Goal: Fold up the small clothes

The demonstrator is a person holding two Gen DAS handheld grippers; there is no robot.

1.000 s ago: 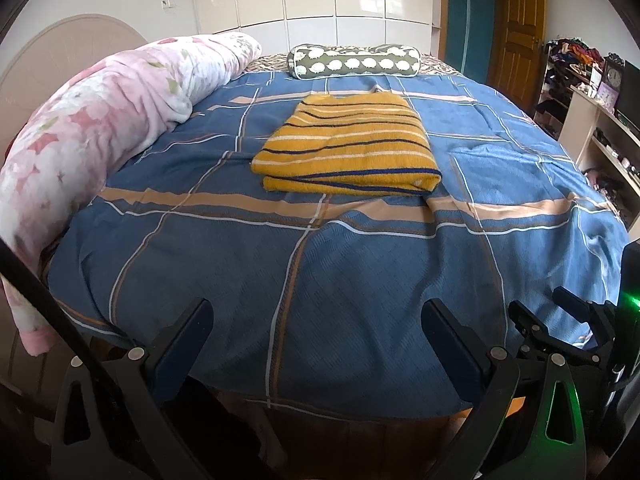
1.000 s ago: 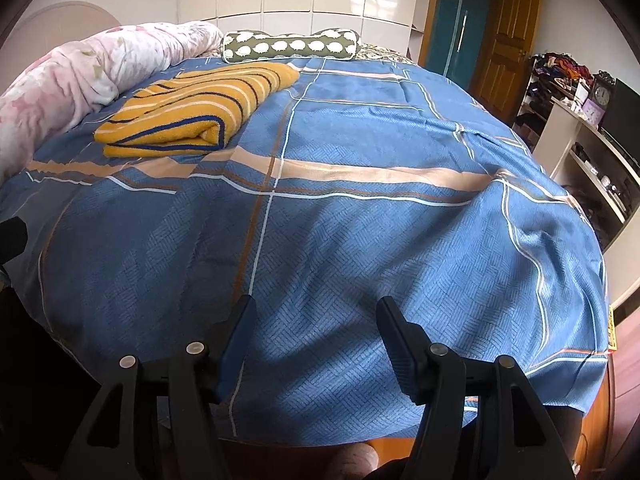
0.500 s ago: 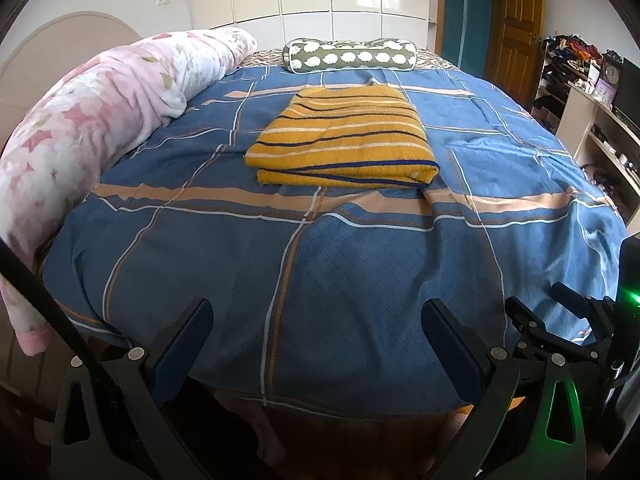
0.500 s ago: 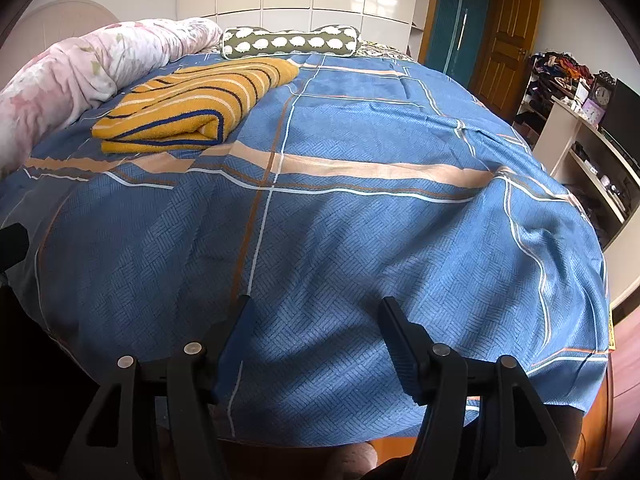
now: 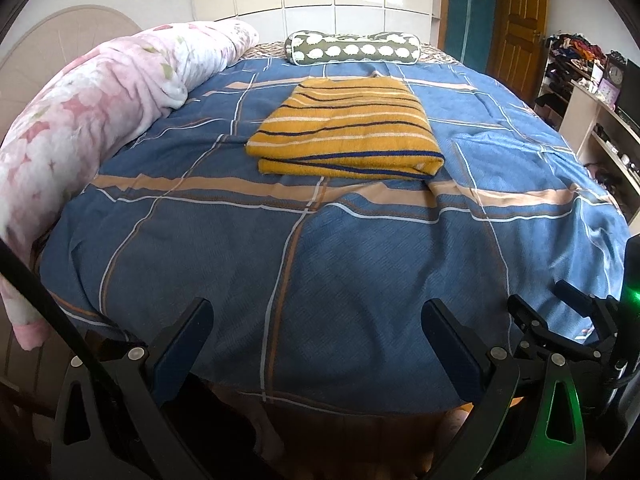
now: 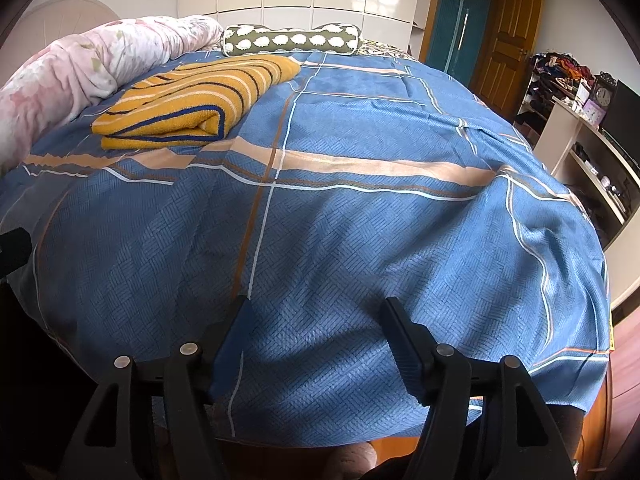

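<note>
A folded mustard-yellow knit garment with navy and white stripes (image 5: 348, 136) lies on the blue plaid bedspread (image 5: 320, 264), far across the bed from me. It also shows in the right wrist view (image 6: 192, 104) at the upper left. My left gripper (image 5: 316, 332) is open and empty, low at the bed's near edge. My right gripper (image 6: 316, 332) is open and empty at the near edge too, to the right of the left one; part of it shows in the left wrist view (image 5: 576, 320).
A rolled pink floral quilt (image 5: 92, 120) runs along the bed's left side. A green bolster pillow with white spots (image 5: 352, 48) lies at the far end. A white shelf unit with clutter (image 6: 588, 136) stands to the right, a wooden door (image 5: 516, 24) behind.
Both grippers have drawn back slightly and tilted down a little; the garment sits a bit higher in both views. The garment itself has not moved, and both grippers stay open.
</note>
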